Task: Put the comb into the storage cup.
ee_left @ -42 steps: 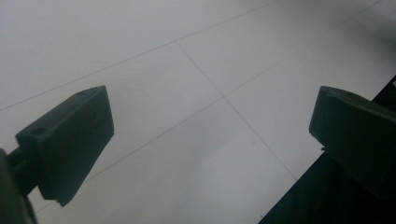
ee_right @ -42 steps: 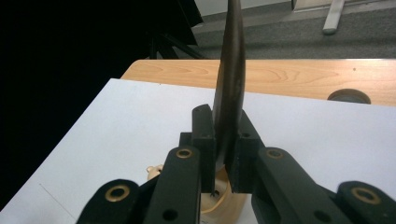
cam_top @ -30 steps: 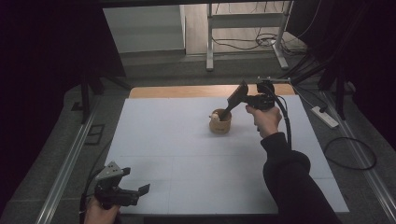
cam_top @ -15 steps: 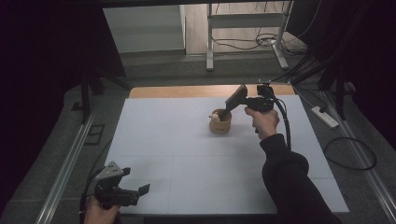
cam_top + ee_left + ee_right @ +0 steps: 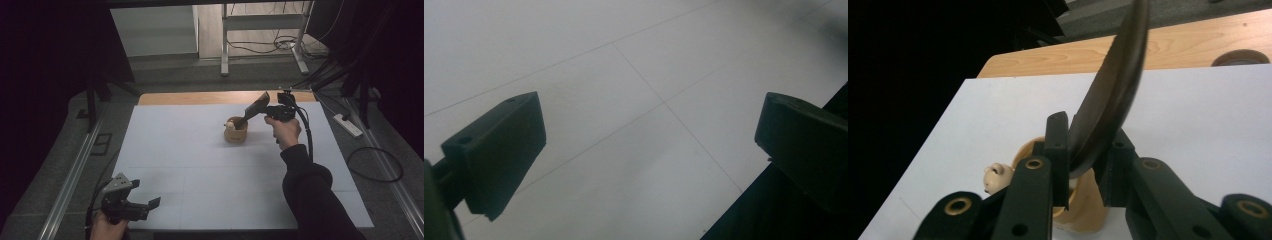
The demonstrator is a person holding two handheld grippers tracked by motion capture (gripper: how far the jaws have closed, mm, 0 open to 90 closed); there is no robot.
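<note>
The bench (image 5: 200, 190) under me is covered by a white sheet, with a strip of bare wood showing along its far edge. Toward that far edge, a little right of the middle, stands the small tan wooden holder (image 5: 235, 131), upright, with a pale little figure (image 5: 996, 176) at its rim. A dark, flat-bladed spatula (image 5: 254, 109) leans out of the holder, its wide end tilted up and to the right. My right gripper (image 5: 1088, 160) has its jaws set either side of the blade low down, near the holder's mouth; they have just been easing apart a little, and from the right gripper view the left pad is against the blade while the right one seems barely off it, so I judge my hold is loosening, not firm. I read this as the moment of letting the spatula settle into the holder. Next I should open fully and draw the hand back along the blade without nudging it, or the light holder could tip. My left gripper (image 5: 131, 206) waits at the near left corner, jaws wide and empty.
</note>
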